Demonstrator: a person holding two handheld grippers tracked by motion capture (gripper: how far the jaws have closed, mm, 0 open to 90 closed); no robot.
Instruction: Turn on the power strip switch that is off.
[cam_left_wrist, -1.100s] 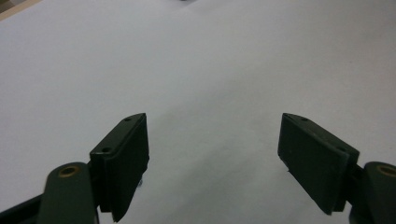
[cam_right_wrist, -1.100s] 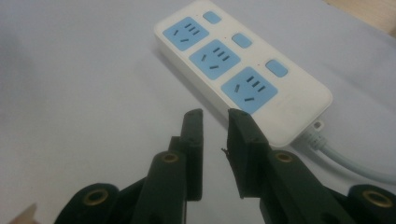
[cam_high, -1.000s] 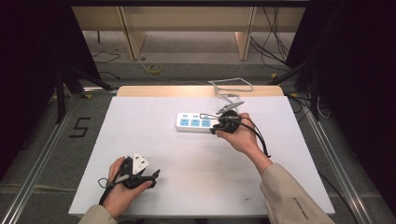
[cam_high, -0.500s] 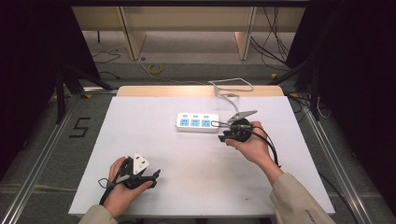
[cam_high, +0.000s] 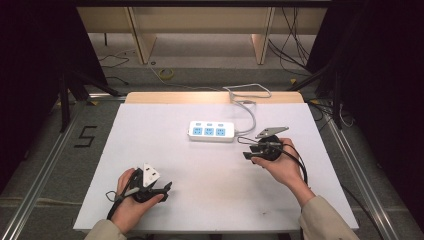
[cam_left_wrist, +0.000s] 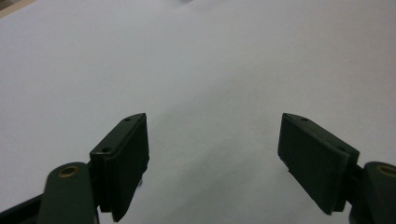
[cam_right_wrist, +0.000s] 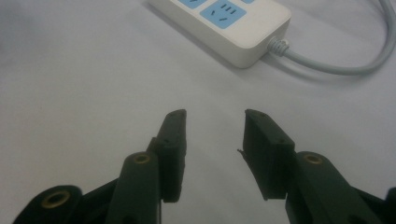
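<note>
Power strip (cam_high: 212, 131) lies flat near the desk's (cam_high: 165, 115) far edge, midway across, its cord (cam_high: 250, 107) trailing toward the far right corner. Right gripper (cam_high: 248, 149) sits just right of the strip, apart from it; jaws have just been opening, nothing between them. Left gripper (cam_high: 167, 188) rests near the near left corner, jaws wide apart, nothing held.

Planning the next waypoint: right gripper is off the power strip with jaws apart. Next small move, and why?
Probably ease the right gripper a little further back toward the table's near edge. Its jaws have just been opening with nothing between them, and the power strip lies apart from it on the table. The left gripper is open, holding nothing.
</note>
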